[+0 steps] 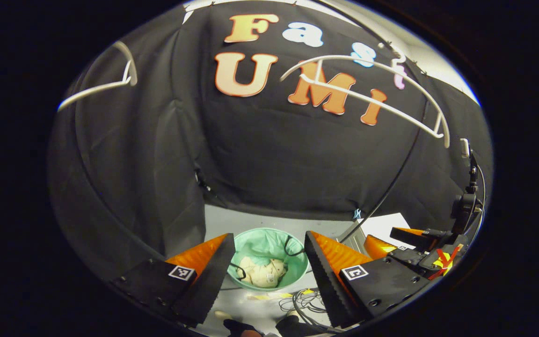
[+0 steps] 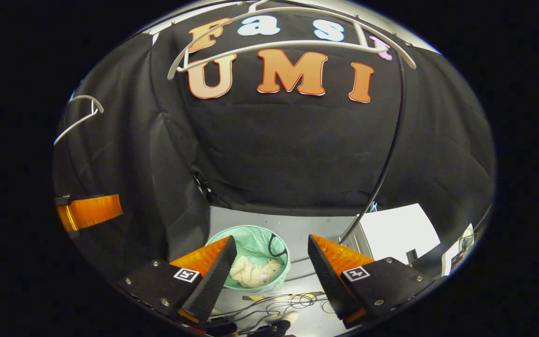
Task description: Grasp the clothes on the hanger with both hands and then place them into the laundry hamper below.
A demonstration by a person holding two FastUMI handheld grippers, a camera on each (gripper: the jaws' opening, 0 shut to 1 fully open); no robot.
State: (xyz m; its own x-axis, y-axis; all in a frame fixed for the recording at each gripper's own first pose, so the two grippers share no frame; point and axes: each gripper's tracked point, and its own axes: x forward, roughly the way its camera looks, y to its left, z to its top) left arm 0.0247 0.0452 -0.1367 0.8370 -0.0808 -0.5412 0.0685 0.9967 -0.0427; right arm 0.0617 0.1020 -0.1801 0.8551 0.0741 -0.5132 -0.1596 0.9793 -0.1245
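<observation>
A cream garment (image 1: 262,272) lies crumpled inside the pale green laundry hamper (image 1: 255,243) on the floor; in the right gripper view the garment (image 2: 252,273) rests in the same hamper (image 2: 246,236). A bare white hanger (image 1: 367,89) hangs overhead, with the same hanger (image 2: 288,44) at the top of the right gripper view. My left gripper (image 1: 269,262) is open high above the hamper, nothing between its fingers. My right gripper (image 2: 272,264) is open as well, empty. The right gripper (image 1: 410,243) also appears at the lower right of the left gripper view.
A second white hanger (image 1: 105,84) hangs at the left, likewise bare (image 2: 80,114). Loose cables (image 1: 302,302) lie on the grey floor in front of the hamper. A white box (image 2: 396,231) stands to the right. A black cable (image 2: 386,159) runs down the cloth wall.
</observation>
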